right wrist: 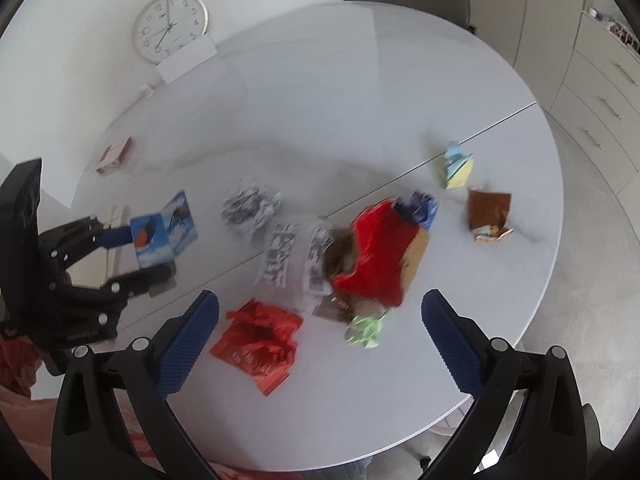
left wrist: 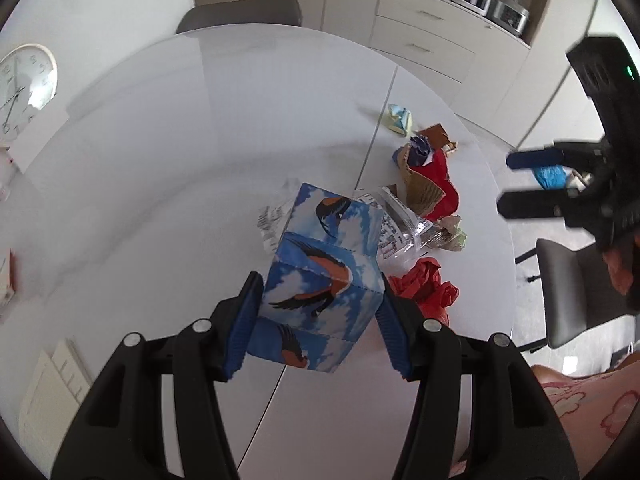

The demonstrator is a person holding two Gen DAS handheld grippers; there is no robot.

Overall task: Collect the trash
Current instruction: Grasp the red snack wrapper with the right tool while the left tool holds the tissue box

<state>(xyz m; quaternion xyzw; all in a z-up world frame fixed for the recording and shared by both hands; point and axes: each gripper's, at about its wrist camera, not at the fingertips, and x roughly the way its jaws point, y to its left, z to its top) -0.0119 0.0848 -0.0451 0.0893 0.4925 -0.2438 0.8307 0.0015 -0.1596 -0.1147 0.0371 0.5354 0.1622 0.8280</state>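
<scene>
My left gripper [left wrist: 320, 300] is shut on a blue tissue box printed with birds [left wrist: 320, 276] and holds it above the white round table [left wrist: 180, 168]. The right wrist view shows the same box [right wrist: 164, 228] in the left gripper [right wrist: 140, 256] at far left. My right gripper [right wrist: 320, 300] hangs open over the trash pile with nothing between its fingers. The pile holds a crumpled red wrapper [right wrist: 260, 340], green paper [right wrist: 366, 330], a red bag on cardboard [right wrist: 376, 252], receipts [right wrist: 280, 256], a printed paper ball [right wrist: 248, 208], yellow-blue paper [right wrist: 456, 168] and a brown wrapper [right wrist: 490, 208].
A small red and white box [right wrist: 114, 156] lies far left on the table. A wall clock [right wrist: 170, 26] leans behind the table. Grey chairs [left wrist: 576, 288] stand at the table's right and far sides. Cabinets [left wrist: 432, 32] line the back wall. The table's edge [right wrist: 520, 340] runs close on the right.
</scene>
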